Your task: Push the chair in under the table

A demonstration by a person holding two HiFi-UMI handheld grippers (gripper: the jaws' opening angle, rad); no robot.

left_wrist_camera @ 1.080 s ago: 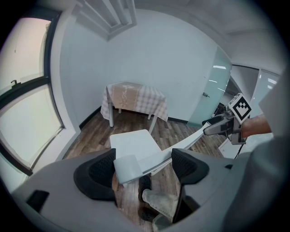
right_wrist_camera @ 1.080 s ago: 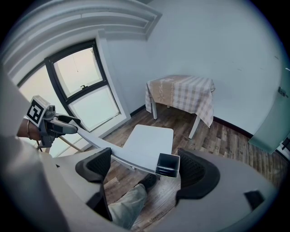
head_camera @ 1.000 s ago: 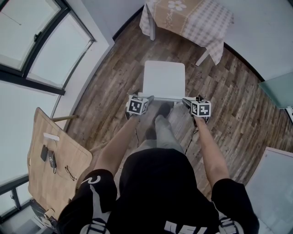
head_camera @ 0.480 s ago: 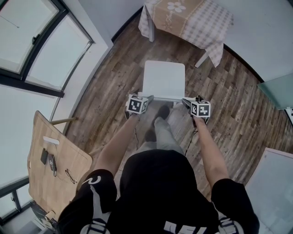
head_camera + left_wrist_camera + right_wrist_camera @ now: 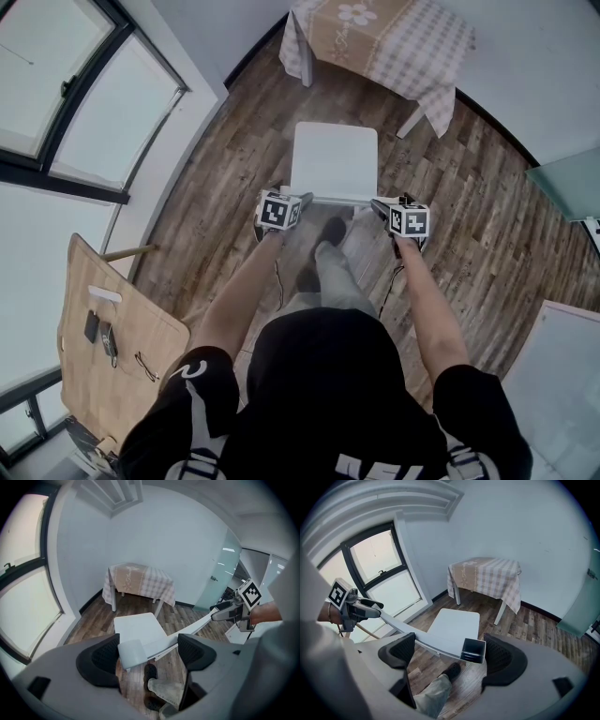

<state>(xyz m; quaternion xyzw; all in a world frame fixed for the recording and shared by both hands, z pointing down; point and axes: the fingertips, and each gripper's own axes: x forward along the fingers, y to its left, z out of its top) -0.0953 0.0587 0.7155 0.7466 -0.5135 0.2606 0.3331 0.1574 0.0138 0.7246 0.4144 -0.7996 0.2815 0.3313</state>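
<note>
- Chair (image 5: 335, 161): white, with a square seat. It stands on the plank floor (image 5: 469, 206) directly in front of the person, well short of the table and not under it.
- Table (image 5: 380, 37): beyond the chair's front edge, against the wall and covered by a checked cloth. A strip of bare floor lies between its near legs and the chair.
- Back rail (image 5: 337, 200): the top bar of the chair's backrest, on the side nearest the person. It spans from one gripper to the other.
- Left gripper (image 5: 302, 201): at the left end of the chair's back rail. Its jaws are apart and the pale, flat end of the rail lies between the two dark pads, nearer the left one. The pads are not closed onto the rail.
- Right gripper (image 5: 380, 208): at the right end of the chair's back rail. Its jaws are likewise apart and the rail's dark, hollow end sits between the pads, nearer the right one.
- Shoe (image 5: 330, 228): the person's foot, on the floor just behind the chair, below the rail.
- Window (image 5: 56, 103): a large dark-framed pane, left of the chair.
- Wooden desk (image 5: 112, 347): behind and left of the chair, carrying a few small items.
- Glass door (image 5: 567, 183): right of the chair.
</note>
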